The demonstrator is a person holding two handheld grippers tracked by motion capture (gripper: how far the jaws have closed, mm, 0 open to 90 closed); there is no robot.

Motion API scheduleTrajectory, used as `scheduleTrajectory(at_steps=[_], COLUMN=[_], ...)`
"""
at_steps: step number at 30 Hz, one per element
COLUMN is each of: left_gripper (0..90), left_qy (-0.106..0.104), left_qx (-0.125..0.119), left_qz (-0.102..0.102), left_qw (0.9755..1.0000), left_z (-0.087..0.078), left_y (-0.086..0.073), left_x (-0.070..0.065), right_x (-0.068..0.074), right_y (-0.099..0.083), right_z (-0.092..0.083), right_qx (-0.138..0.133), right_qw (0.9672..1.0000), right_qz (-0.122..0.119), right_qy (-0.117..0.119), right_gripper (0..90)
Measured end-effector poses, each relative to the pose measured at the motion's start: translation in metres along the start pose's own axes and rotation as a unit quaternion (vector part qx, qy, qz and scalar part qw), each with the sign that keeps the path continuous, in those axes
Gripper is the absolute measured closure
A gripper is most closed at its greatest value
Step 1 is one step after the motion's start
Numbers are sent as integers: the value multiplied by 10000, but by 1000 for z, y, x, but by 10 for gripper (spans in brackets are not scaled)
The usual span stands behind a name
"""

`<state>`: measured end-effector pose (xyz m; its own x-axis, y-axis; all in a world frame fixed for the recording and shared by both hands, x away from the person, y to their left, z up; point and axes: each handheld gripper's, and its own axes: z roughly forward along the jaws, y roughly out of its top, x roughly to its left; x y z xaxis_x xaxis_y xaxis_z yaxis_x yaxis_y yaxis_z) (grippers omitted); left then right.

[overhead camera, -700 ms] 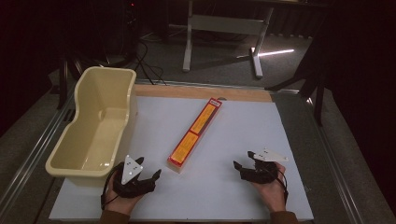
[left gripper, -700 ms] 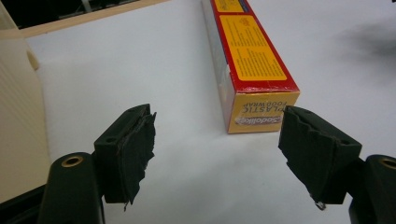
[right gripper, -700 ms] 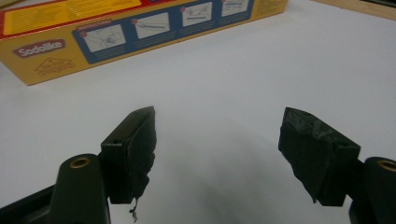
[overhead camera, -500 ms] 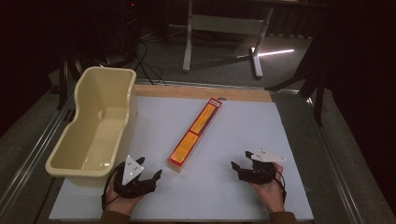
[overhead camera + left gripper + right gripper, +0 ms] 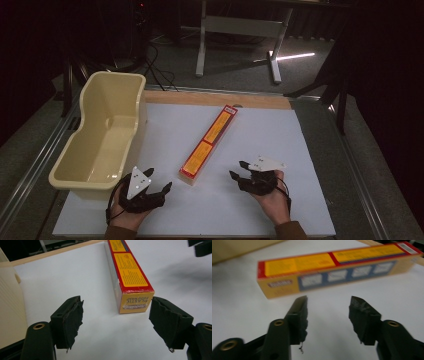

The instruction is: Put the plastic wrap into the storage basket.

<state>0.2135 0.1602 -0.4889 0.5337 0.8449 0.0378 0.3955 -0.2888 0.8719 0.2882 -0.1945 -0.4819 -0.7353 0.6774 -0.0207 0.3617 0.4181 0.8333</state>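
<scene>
High view: nearest the person, the left gripper (image 5: 161, 188) and the right gripper (image 5: 238, 170) rest on the white table (image 5: 280, 130), each spread wide with nothing between its jaws, flanking the near end of the plastic food wrap box (image 5: 210, 143), apparently to approach it from both sides. From the left gripper the box lies just ahead, its end panel reading "PLASTIC FOOD WRAP" upside down. Farther off to that gripper's left stands the empty cream plastic tub (image 5: 102, 135), probably where the box is meant to go.
</scene>
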Motion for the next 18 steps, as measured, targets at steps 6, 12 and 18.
scheduleTrajectory(at_steps=[6,12,18], left_gripper=[265,265,265], left_qy=[-28,-76,-111], left_qx=[-50,-99,-110], left_qz=[-5,4,18], left_qw=[10000,9999,9999], left_z=[-4,-4,-3], left_y=[-1,-2,-2], left_x=[2,2,1], right_x=[18,39,61], right_y=[18,38,53], right_z=[20,43,67], right_qx=[-102,-104,41], right_qw=[9994,9979,9955], right_qz=[-82,-272,-496], right_qy=[329,580,812], right_gripper=[664,896,897])
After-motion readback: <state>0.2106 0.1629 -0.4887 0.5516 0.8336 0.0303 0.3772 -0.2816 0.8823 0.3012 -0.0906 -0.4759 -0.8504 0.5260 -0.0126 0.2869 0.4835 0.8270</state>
